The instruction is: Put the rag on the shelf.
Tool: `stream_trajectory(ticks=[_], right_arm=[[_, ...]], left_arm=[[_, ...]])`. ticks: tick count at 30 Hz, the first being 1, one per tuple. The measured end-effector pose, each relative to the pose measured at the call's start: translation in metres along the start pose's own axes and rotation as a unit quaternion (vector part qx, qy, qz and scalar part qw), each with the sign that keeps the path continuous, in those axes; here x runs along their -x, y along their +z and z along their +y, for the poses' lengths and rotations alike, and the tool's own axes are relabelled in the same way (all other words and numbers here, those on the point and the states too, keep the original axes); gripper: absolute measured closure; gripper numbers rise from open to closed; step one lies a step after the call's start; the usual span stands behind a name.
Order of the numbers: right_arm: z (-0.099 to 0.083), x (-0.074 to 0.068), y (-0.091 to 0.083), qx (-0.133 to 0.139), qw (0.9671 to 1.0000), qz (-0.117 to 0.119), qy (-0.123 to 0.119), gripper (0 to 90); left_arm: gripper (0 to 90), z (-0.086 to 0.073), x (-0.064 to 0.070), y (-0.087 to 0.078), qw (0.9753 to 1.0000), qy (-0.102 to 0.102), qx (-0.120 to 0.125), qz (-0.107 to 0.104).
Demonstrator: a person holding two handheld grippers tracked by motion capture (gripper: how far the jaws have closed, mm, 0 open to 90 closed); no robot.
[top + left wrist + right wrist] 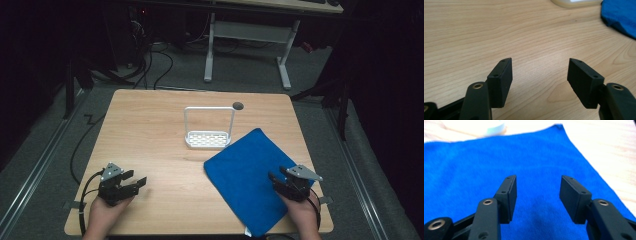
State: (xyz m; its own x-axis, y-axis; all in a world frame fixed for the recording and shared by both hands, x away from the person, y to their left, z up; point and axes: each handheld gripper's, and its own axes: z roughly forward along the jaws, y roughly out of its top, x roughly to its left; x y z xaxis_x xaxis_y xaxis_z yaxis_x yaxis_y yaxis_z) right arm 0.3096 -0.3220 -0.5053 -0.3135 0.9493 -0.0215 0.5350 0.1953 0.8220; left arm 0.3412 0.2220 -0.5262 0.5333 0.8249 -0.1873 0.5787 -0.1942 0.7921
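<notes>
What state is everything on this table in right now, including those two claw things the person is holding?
blue cloth: spread flat, one edge over the table's near edge.
white rack: upright, nothing on it, apart from the cloth.
left gripper: open, holding nothing, over bare wood.
right gripper: open, holding nothing, over the cloth.

The flat terry cloth [250, 180] is a plain, saturated blue with no print. The wooden tabletop [150, 130] is pale tan with wavy brown grain. At twelve o'clock from the cloth, the plastic rack [208, 139] is white, its base patterned with small slots. Both grippers' jaws are matte black.
</notes>
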Motion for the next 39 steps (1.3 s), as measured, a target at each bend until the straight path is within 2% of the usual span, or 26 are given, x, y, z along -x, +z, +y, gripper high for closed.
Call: stream_trajectory(ticks=[4,7,8,11,13,14,15,17,18,20,22,26,31,33,36,37,38,39], right_arm=[[-0.005,0.003,0.006,-0.021,0.9998,0.003,-0.005,47.6],[-0.007,0.003,0.005,-0.023,0.9997,0.007,-0.011,48.5],[-0.007,0.003,0.005,-0.023,0.9996,0.005,-0.014,49.5],[-0.006,0.001,0.003,-0.019,0.9996,0.019,-0.013,51.0],[-0.005,-0.004,0.0,-0.014,0.9993,0.028,-0.019,57.8],[-0.003,-0.01,-0.003,-0.012,0.9987,0.042,-0.028,67.2],[-0.003,-0.01,-0.003,-0.012,0.9987,0.042,-0.028,67.2],[-0.002,-0.022,-0.003,-0.025,0.9961,0.055,-0.063,88.5],[-0.003,-0.025,-0.002,-0.033,0.9953,0.059,-0.069,90.0],[-0.003,-0.027,-0.001,-0.042,0.9944,0.064,-0.073,90.0],[-0.009,-0.03,0.004,-0.074,0.9913,0.077,-0.078,90.0],[-0.016,-0.037,0.005,-0.098,0.9875,0.085,-0.089,90.0],[-0.021,-0.051,-0.002,-0.097,0.9859,0.098,-0.095,90.0],[-0.024,-0.067,-0.007,-0.098,0.9822,0.117,-0.11,90.0],[-0.023,-0.083,-0.007,-0.099,0.978,0.133,-0.127,90.0],[-0.023,-0.083,-0.007,-0.099,0.978,0.133,-0.127,90.0],[-0.021,-0.095,-0.003,-0.096,0.9748,0.146,-0.139,90.0],[-0.019,-0.1,-0.001,-0.096,0.9727,0.153,-0.146,90.0]], left_arm=[[37.1,0.0,0.008,0.005,0.9999,0.014,-0.002,0.002],[37.2,0.001,0.011,0.009,0.9998,0.018,0.002,0.006],[37.7,0.001,0.011,0.009,0.9998,0.017,0.003,0.007],[38.3,0.001,0.011,0.008,0.9999,0.011,0.009,0.007],[38.8,0.001,0.011,0.007,0.9999,0.01,0.012,0.006],[39.2,0.0,0.011,0.003,0.9998,0.006,0.016,0.006],[39.2,0.0,0.011,0.003,0.9998,0.006,0.016,0.006],[39.2,0.001,0.011,0.001,0.9998,0.003,0.022,0.001],[39.2,0.002,0.011,0.002,0.9997,0.003,0.025,-0.002],[39.3,0.003,0.012,0.002,0.9996,0.004,0.027,-0.005],[39.8,0.006,0.015,0.004,0.9996,0.003,0.026,-0.012],[38.9,0.008,0.018,0.009,0.9995,0.01,0.027,-0.016],[38.9,0.012,0.02,0.011,0.9991,0.009,0.037,-0.018],[39.1,0.014,0.021,0.013,0.9992,0.009,0.035,-0.019],[40.4,0.016,0.024,0.015,0.9992,0.009,0.029,-0.027],[40.6,0.016,0.024,0.015,0.9992,0.009,0.029,-0.027],[40.9,0.018,0.029,0.018,0.9991,0.012,0.024,-0.034],[41.1,0.018,0.034,0.02,0.9989,0.017,0.019,-0.038]])
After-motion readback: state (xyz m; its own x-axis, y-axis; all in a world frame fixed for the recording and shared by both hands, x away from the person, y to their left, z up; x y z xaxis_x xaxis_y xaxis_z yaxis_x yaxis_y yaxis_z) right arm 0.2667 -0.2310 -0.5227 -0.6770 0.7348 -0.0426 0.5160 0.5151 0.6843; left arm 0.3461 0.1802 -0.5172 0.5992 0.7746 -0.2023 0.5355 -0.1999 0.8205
